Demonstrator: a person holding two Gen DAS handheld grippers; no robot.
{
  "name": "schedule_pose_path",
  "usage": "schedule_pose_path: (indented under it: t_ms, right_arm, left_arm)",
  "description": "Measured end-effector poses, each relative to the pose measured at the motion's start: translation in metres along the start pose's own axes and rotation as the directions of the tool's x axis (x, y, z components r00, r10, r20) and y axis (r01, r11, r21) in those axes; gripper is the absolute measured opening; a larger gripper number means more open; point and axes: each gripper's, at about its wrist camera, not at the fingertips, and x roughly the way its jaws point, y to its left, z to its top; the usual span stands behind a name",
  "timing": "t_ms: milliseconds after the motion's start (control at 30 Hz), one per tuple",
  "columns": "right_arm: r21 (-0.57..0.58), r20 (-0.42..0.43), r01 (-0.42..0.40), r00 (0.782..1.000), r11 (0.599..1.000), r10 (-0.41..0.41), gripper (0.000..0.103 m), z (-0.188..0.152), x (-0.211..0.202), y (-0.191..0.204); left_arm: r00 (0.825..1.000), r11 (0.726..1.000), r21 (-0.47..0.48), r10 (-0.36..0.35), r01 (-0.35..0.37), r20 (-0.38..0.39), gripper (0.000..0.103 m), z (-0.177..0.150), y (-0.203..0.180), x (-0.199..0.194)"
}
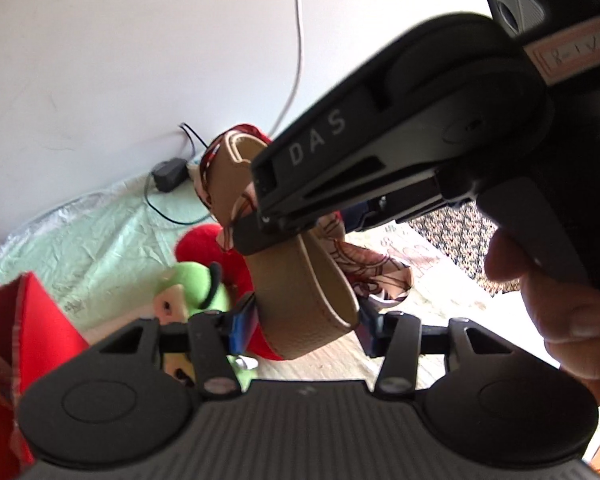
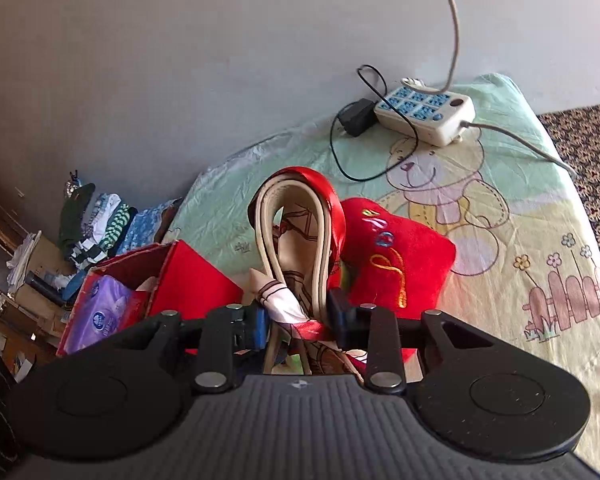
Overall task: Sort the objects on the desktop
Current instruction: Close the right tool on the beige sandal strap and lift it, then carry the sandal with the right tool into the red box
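A tan leather strap (image 1: 300, 280) with a red and cream printed scarf (image 1: 364, 264) tied to it hangs in the air between both grippers. My left gripper (image 1: 304, 326) is shut on the strap's lower loop. My right gripper (image 2: 298, 318) is shut on the strap (image 2: 268, 216) and scarf (image 2: 296, 316) bundle; it also shows in the left wrist view (image 1: 260, 220), clamped on the strap higher up. A red plush cushion (image 2: 396, 256) and a green plush toy (image 1: 196, 284) lie below on the bed sheet.
A red box (image 2: 188, 276) holding a purple tissue pack (image 2: 100, 312) stands at the left. A white power strip (image 2: 424, 114) with a black adapter (image 2: 356, 118) and cables lies by the wall. Folded clothes (image 2: 100, 220) pile at the far left. The cartoon bed sheet (image 2: 540, 216) spreads right.
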Motion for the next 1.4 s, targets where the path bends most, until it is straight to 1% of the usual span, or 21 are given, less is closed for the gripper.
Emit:
schedule_pose_path:
  t_ms: [67,133,233,333,400,467,533,600,767,933,1000,1100,1200,1300,1333,1367,1400]
  right_arm:
    - [-0.028,0.018,-0.035,0.999,0.999,0.036,0.033,0.001,-0.002,0.018]
    - [-0.054,0.03,-0.073,0.997,0.996,0.074,0.033,0.003,-0.002,0.037]
    - [-0.088,0.025,-0.142,0.989,0.986,0.145,0.033,0.004,0.009,0.07]
    - [-0.09,-0.009,-0.203,0.979,0.975,0.203,0.033,0.002,0.031,0.105]
    - [-0.076,-0.037,-0.227,0.974,0.971,0.225,0.033,-0.002,0.05,0.126]
    - [-0.069,-0.062,-0.232,0.972,0.97,0.228,0.033,-0.005,0.069,0.145]
    - [-0.064,-0.085,-0.218,0.974,0.974,0.212,0.033,-0.01,0.089,0.161]
    - [-0.051,-0.111,-0.185,0.978,0.981,0.179,0.033,-0.015,0.108,0.172]
    - [-0.012,-0.178,-0.048,0.983,0.999,0.045,0.033,-0.031,0.149,0.188]
    - [-0.055,-0.206,0.086,0.974,0.995,-0.096,0.033,-0.044,0.172,0.204]
    - [-0.046,-0.213,0.11,0.97,0.993,-0.117,0.033,-0.042,0.179,0.205]
    - [-0.041,-0.257,0.13,0.957,0.991,-0.136,0.034,-0.042,0.192,0.205]
    - [-0.003,-0.304,0.134,0.944,0.991,-0.128,0.034,-0.044,0.205,0.201]
    - [0.035,-0.37,0.126,0.923,0.991,-0.104,0.035,-0.053,0.223,0.197]
    - [0.024,-0.375,0.134,0.92,0.991,-0.115,0.034,-0.055,0.226,0.199]
    - [-0.005,-0.376,0.154,0.915,0.988,-0.144,0.034,-0.056,0.228,0.204]
    - [-0.027,-0.374,0.161,0.914,0.987,-0.159,0.036,-0.057,0.229,0.207]
  left_arm:
    - [0.999,1.0,-0.014,0.024,-0.024,0.027,0.051,0.002,0.019,-0.011]
    - [0.996,0.998,-0.026,0.064,-0.063,0.055,0.051,0.001,0.039,-0.022]
    - [0.989,0.991,-0.048,0.13,-0.127,0.075,0.051,-0.006,0.075,-0.036]
    - [0.981,0.982,-0.068,0.182,-0.177,0.067,0.051,-0.017,0.113,-0.047]
    - [0.978,0.977,-0.076,0.204,-0.2,0.049,0.051,-0.027,0.138,-0.05]
    - [0.976,0.974,-0.083,0.215,-0.212,0.025,0.052,-0.037,0.163,-0.049]
    - [0.979,0.974,-0.093,0.206,-0.205,-0.005,0.052,-0.047,0.188,-0.045]
    - [0.982,0.977,-0.104,0.181,-0.185,-0.044,0.053,-0.056,0.207,-0.039]
    - [0.985,0.985,-0.105,0.121,-0.134,-0.122,0.052,-0.08,0.245,-0.017]
    - [0.987,0.992,-0.083,0.082,-0.093,-0.137,0.055,-0.088,0.266,0.003]
    - [0.987,0.993,-0.087,0.066,-0.08,-0.149,0.056,-0.089,0.275,0.011]
    - [0.985,0.993,-0.093,0.051,-0.067,-0.165,0.059,-0.09,0.288,0.023]
    - [0.983,0.994,-0.097,0.04,-0.058,-0.181,0.059,-0.092,0.298,0.033]
    - [0.982,0.993,-0.101,0.043,-0.062,-0.183,0.058,-0.095,0.306,0.042]
    - [0.983,0.993,-0.093,0.048,-0.066,-0.179,0.059,-0.096,0.307,0.044]
    - [0.983,0.994,-0.086,0.054,-0.07,-0.175,0.06,-0.097,0.308,0.046]
    - [0.984,0.994,-0.085,0.054,-0.07,-0.172,0.06,-0.097,0.309,0.047]
